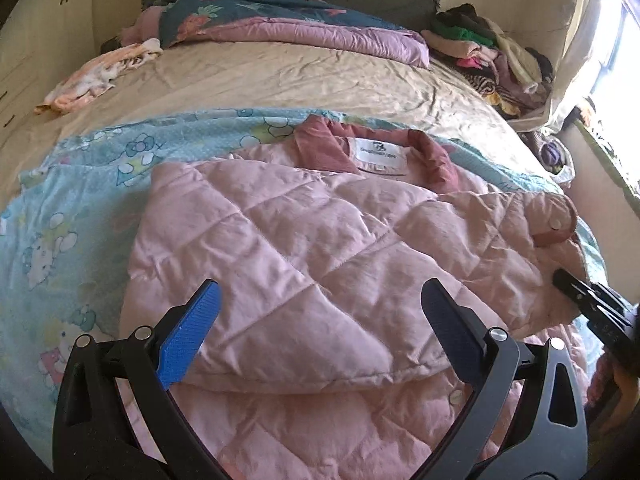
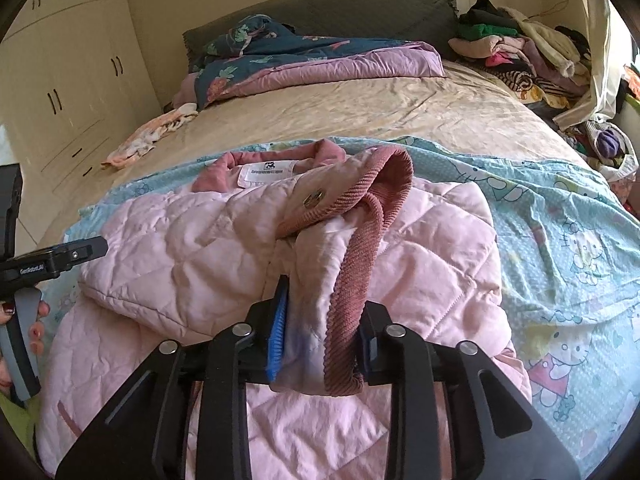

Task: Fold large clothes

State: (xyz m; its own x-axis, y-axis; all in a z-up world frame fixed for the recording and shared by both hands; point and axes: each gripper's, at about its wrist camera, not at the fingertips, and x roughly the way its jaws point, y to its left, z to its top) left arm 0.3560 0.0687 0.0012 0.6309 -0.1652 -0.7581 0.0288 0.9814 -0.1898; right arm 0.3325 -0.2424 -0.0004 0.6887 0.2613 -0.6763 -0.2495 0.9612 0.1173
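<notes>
A pink quilted jacket [image 1: 300, 240] [image 2: 180, 248] lies on a blue cartoon-print sheet [image 1: 60, 240] [image 2: 560, 240] with its dusty-rose collar [image 1: 320, 136] at the far side. One side is folded across the body. My left gripper [image 1: 322, 286] hangs open just above that fold, nothing between its blue pads. My right gripper [image 2: 326, 300] has the sleeve's ribbed rose cuff [image 2: 352, 280] between its jaws. The fabric fills the narrow gap and touches both pads. The sleeve lies draped over the jacket's middle. In the left wrist view the right gripper [image 1: 580, 288] shows at the right edge.
The bed's beige sheet [image 2: 360, 108] stretches beyond the jacket. A purple and teal quilt [image 1: 280, 20] lies bunched at the headboard, a clothes pile [image 2: 520, 52] at the far right, a small pale garment [image 1: 92, 76] at the far left. Cream wardrobes [image 2: 60, 80] stand left. A hand [image 2: 36, 332] holds the left gripper.
</notes>
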